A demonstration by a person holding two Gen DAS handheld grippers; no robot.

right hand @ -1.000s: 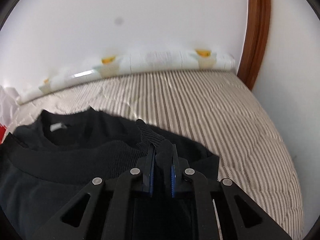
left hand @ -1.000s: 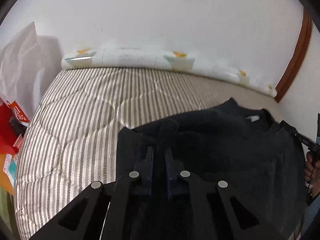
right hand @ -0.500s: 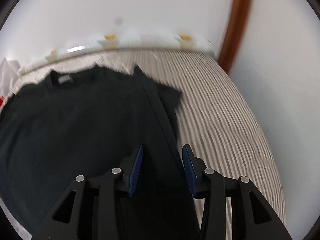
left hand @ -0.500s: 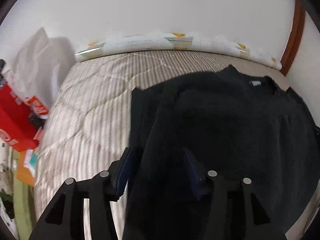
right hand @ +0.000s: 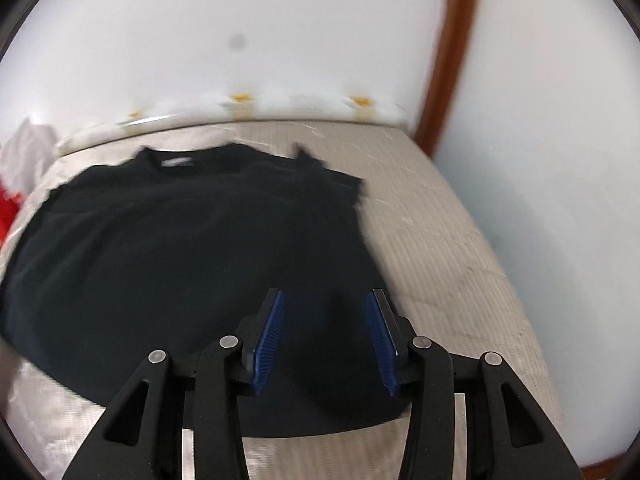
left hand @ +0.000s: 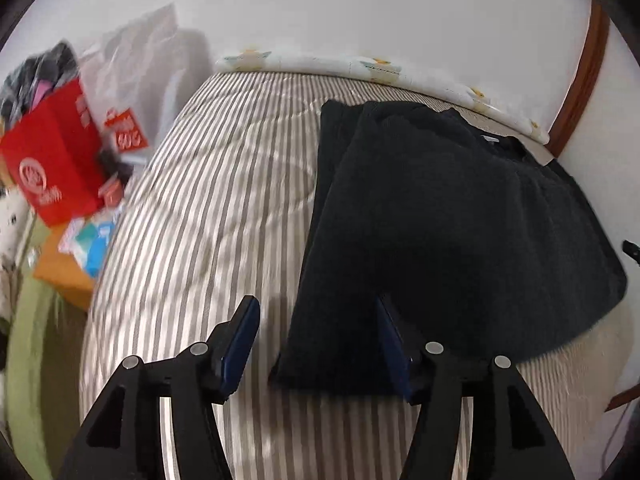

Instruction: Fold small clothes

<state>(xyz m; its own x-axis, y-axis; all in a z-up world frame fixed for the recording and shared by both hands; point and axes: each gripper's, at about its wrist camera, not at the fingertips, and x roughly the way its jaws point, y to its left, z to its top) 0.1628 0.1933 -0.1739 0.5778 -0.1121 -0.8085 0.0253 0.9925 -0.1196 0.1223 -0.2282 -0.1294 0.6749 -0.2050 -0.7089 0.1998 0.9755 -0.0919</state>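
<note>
A black shirt (left hand: pixel 440 220) lies flat on the striped mattress (left hand: pixel 208 208), collar toward the far wall, with its side parts folded inward. My left gripper (left hand: pixel 316 312) is open and empty above the shirt's near left corner. In the right wrist view the same shirt (right hand: pixel 180 248) fills the middle, with a white neck label at its collar. My right gripper (right hand: pixel 324 308) is open and empty above the shirt's near right hem.
A rolled white patterned cover (left hand: pixel 360 68) lies along the far wall. Red bags (left hand: pixel 52 160), white plastic bags and boxes stand off the mattress's left side. A brown door frame (right hand: pixel 448 60) is at the far right. The mattress (right hand: pixel 460 264) is bare right of the shirt.
Both grippers were shut on the shirt's folded edges one second ago. They have opened, let the cloth down flat, and pulled back toward the near hem.
</note>
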